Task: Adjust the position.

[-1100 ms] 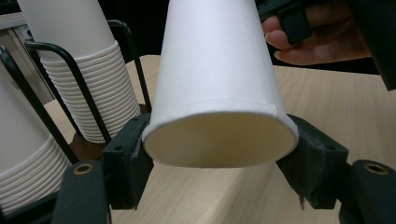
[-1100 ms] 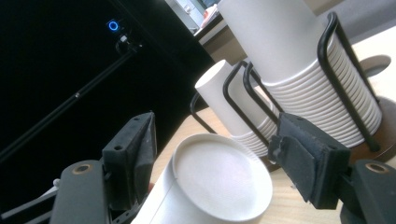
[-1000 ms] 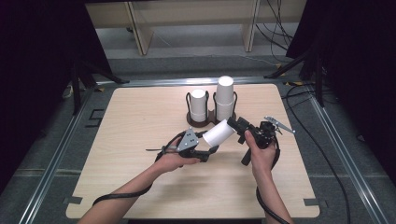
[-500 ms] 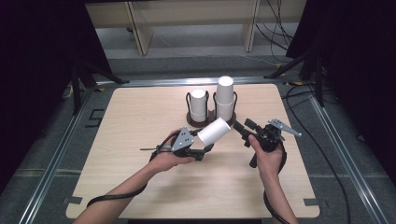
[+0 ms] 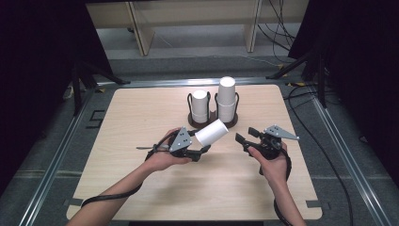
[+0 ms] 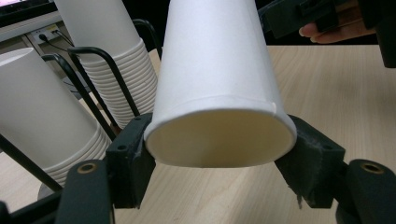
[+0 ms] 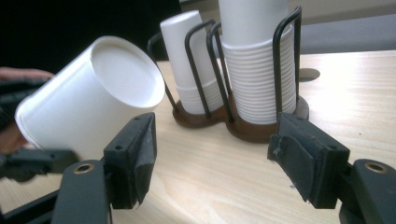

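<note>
Separation between the two grippers has grown since a second ago: then the right gripper [image 5: 243, 138] was at the base end of the paper cup [image 5: 211, 133], now it sits well apart to the right, above the desk [image 5: 131, 117]. Its jaws stand apart with nothing between them and have just been opening a little. The cup has shifted slightly left with the left gripper [image 5: 203, 149], whose jaws are clamped on the cup's rim end [image 6: 219, 135]. The cup lies tilted, base pointing up and right, just in front of the cup holder [image 5: 212, 120] with its two stacks. The left hand [image 5: 164, 157] cradles its gripper from below; the right hand [image 5: 272, 162] grips from behind, jaws aimed left toward the cup.
</note>
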`<control>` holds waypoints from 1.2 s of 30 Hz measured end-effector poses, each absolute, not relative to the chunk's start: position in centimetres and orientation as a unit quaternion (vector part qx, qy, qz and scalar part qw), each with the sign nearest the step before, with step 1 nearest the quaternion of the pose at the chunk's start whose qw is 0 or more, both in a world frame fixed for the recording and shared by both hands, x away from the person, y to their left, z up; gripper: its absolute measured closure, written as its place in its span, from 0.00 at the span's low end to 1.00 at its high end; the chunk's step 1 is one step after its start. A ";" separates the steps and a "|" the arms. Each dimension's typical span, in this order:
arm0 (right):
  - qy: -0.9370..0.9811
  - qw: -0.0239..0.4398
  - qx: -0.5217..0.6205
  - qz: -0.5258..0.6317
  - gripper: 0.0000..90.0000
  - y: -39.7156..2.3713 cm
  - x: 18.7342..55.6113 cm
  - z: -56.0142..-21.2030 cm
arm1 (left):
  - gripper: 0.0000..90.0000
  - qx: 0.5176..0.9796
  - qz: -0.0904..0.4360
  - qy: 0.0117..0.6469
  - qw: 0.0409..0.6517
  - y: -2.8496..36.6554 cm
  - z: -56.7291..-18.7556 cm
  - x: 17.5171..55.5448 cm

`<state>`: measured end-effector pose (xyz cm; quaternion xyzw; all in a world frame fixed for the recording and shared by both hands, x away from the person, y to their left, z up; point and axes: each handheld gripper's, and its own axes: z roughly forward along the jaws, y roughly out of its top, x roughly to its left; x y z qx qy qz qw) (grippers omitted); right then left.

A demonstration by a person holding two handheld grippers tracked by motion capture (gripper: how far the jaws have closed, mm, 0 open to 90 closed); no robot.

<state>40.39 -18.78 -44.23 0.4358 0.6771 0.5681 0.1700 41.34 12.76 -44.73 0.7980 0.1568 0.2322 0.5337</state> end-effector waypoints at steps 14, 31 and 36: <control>0.720 0.163 0.394 0.547 0.33 -18.7 40.2 -44.8 | 0.35 0.825 0.215 0.121 0.509 14.5 -43.8 41.3; 0.772 0.141 0.314 0.535 0.33 -18.5 40.0 -44.8 | 0.35 0.867 0.174 0.052 0.464 15.4 -43.2 41.0; 0.787 0.145 0.293 0.523 0.33 -18.4 40.1 -44.6 | 0.35 0.878 0.169 0.032 0.447 15.4 -42.7 41.2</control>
